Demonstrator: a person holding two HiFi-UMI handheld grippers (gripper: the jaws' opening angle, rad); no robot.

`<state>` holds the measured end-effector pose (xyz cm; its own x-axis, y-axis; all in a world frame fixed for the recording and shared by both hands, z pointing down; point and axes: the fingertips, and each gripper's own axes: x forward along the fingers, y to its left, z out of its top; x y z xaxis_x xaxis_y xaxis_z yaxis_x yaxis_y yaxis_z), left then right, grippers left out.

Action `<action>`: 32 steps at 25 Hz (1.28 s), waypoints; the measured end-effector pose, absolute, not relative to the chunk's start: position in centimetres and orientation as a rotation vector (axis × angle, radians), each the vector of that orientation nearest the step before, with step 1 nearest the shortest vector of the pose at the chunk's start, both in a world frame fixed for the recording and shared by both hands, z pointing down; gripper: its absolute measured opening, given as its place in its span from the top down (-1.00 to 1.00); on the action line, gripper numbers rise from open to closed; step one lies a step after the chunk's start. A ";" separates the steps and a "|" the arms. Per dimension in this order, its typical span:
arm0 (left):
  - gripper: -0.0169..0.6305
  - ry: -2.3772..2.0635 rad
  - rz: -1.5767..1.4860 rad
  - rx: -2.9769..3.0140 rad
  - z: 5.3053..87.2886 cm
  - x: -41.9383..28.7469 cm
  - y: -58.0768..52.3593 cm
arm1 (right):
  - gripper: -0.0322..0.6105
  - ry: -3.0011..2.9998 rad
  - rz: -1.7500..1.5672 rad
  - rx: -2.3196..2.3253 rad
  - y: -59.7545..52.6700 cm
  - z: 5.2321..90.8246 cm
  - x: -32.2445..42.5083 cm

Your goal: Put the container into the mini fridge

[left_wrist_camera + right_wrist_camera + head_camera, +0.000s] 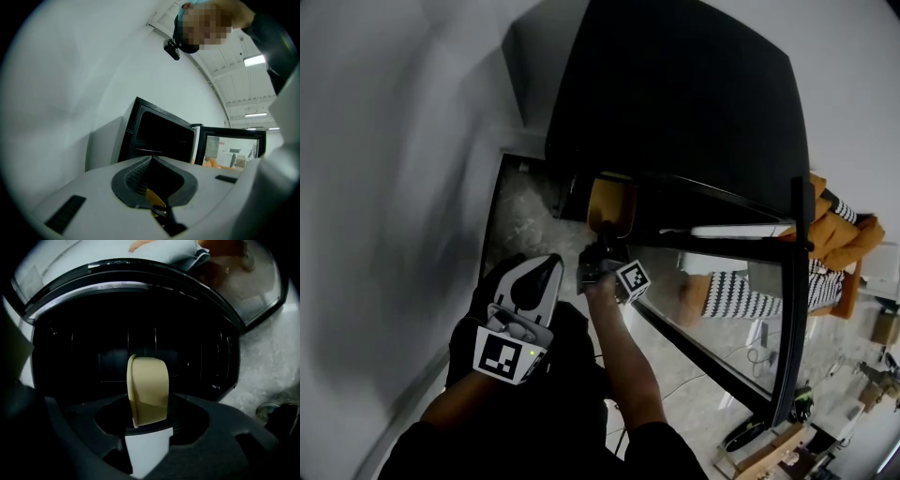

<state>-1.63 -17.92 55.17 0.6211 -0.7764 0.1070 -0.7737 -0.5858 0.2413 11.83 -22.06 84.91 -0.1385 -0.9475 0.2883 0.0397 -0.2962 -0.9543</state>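
Observation:
The black mini fridge (675,103) stands against the wall with its glass door (722,309) swung open. My right gripper (602,262) is shut on a pale yellow container (611,208) and holds it at the fridge's opening. In the right gripper view the container (147,390) lies on its side between the jaws of the right gripper (149,403), in front of the dark fridge interior (93,357). My left gripper (542,267) hangs lower left, away from the fridge, shut and holding nothing. The left gripper view looks over the left gripper (151,158) towards the fridge (159,136).
A grey wall (384,187) runs along the left. Pale stone floor (520,225) shows beside the fridge. Orange and striped cloth (834,234) lies beyond the door. Cables and clutter (750,441) sit on the floor at lower right.

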 end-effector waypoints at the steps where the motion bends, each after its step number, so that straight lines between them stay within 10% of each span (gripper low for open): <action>1: 0.93 -1.252 0.000 2.576 55.4 -1.7 -17.7 | 0.26 1.105 -1.551 -1.313 -22.2 84.9 11.9; 32: 0.93 -1.253 -0.012 2.579 56.2 -1.5 -18.6 | 0.27 1.134 -1.493 -1.278 -27.3 86.2 12.8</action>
<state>-1.49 -18.62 56.21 0.6249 -0.7727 0.1113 -0.7705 -0.5875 0.2473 12.77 -27.34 86.25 -0.1218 -0.9664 0.2264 0.0416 -0.2329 -0.9716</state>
